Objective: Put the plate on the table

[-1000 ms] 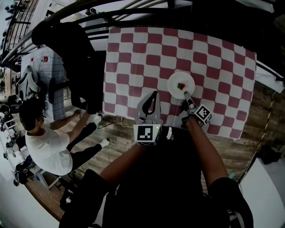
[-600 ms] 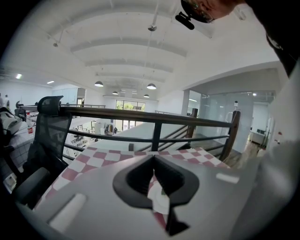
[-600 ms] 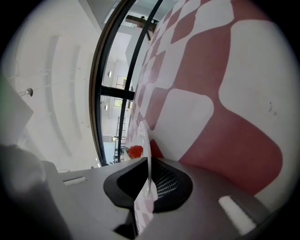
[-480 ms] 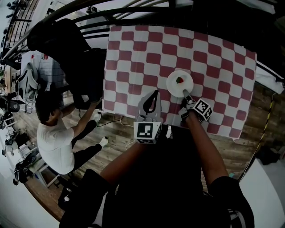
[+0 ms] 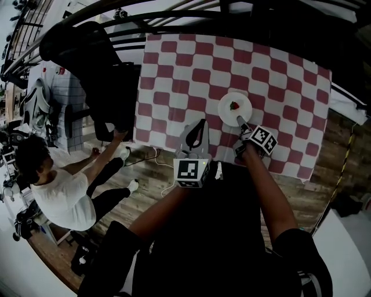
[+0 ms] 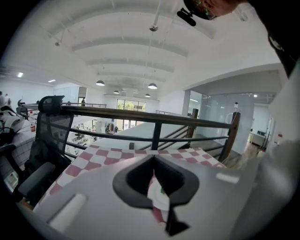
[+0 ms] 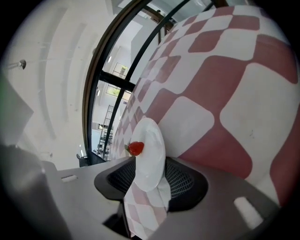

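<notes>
A white plate (image 5: 235,107) with a strawberry (image 5: 234,105) on it lies flat on the red-and-white checked table (image 5: 174,75). My right gripper (image 5: 239,120) is at the plate's near rim. Its jaws are opening, and the rim sits between them with gaps on both sides. The right gripper view shows the plate (image 7: 151,161) and strawberry (image 7: 135,148) close up, framed by the dark pads (image 7: 187,180). My left gripper (image 5: 200,123) hovers over the table's near edge, left of the plate, tips together and empty. Through its jaws a sliver of the plate (image 6: 158,198) shows.
A black office chair (image 5: 93,64) stands at the table's left side. A person in a white shirt (image 5: 61,194) sits on the wooden floor further left. A dark railing (image 5: 174,17) runs behind the table. The tablecloth hangs over the near edge.
The right gripper's jaws have parted at the plate's rim. The plate stays on the table. The seated person at left has shifted. The left gripper has barely moved.
</notes>
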`<state>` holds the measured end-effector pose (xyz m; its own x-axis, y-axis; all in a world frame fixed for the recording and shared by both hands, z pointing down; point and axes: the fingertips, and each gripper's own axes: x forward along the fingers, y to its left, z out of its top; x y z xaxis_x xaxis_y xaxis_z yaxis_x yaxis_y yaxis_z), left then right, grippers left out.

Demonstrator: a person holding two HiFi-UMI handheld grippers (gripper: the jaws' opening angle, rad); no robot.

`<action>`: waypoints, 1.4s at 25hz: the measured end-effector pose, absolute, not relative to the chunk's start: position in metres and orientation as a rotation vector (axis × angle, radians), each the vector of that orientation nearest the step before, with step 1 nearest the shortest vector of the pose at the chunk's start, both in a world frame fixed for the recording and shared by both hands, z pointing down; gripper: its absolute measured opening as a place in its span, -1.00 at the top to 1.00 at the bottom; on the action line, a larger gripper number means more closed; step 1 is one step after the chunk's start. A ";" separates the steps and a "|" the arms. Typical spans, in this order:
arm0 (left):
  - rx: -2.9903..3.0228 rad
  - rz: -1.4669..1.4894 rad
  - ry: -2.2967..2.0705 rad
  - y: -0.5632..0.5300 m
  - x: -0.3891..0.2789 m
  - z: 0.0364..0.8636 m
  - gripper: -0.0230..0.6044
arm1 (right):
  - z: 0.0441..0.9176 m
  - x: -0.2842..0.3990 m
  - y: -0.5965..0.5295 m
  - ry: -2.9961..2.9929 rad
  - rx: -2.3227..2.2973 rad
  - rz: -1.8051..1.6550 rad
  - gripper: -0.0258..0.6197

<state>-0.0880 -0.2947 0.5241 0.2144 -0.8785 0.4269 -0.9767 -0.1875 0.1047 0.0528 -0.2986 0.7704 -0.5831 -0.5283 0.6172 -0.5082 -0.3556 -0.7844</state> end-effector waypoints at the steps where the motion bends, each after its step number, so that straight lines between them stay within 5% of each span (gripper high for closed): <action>1: 2.146 0.379 -1.728 -0.293 -0.088 0.523 0.89 | 0.770 0.055 -0.296 1.796 -1.452 -2.140 0.30; 28: 2.265 0.238 -1.676 -0.233 -0.091 0.480 0.89 | 0.622 0.048 -0.241 2.227 -1.481 -1.670 0.27; 35: 2.295 0.193 -1.630 -0.214 -0.090 0.470 0.89 | 0.564 0.040 -0.227 2.376 -1.586 -1.383 0.42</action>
